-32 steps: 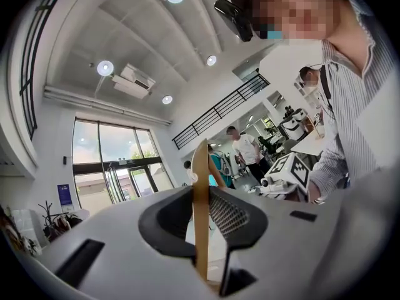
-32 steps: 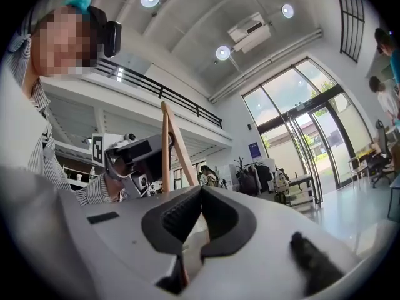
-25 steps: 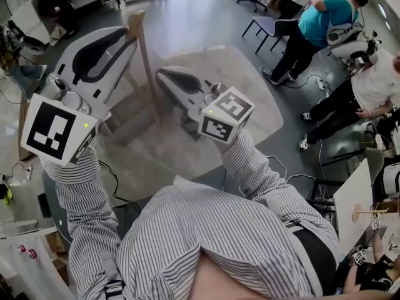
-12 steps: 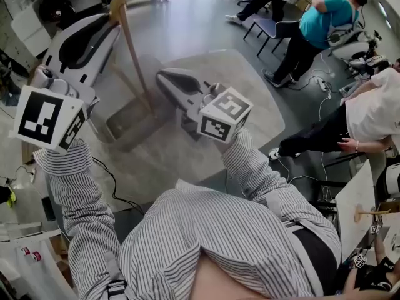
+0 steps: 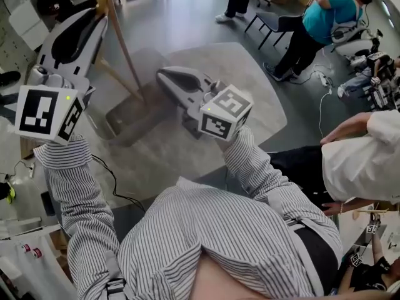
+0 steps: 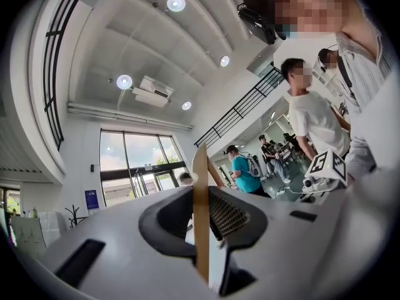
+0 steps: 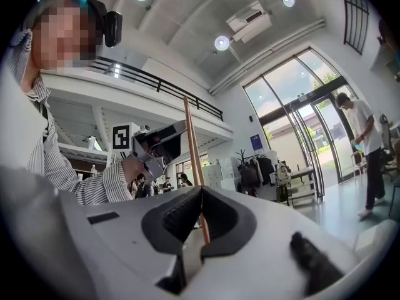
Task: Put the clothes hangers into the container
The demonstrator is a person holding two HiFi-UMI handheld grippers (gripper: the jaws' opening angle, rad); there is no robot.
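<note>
Hanger (image 5: 125, 49) number one, as far as these views show, is not in the container (image 5: 131, 120) yet. You have it in the air at the left of the head view, a wooden one, standing steeply with its top end up by your left gripper (image 6: 201, 189) and its lower end down near the container's far rim. The container sits on the rug (image 5: 250, 92), just ahead of you, and no hanger can be made out inside it. So the carry looks about done, while the lowering and the release are left.

Your left gripper is clamped on the hanger: in the left gripper view the flat wooden arm stands upright between the two jaws, which are part-way closed and pressing on its faces.

Your right gripper (image 7: 200, 189) holds nothing. Its jaws meet at the tips, and the hanger's thin bar only shows beyond them, through the hollow behind the tips. In the head view it points toward the hanger's lower end, near it but apart, over the rug beside the container.
</note>
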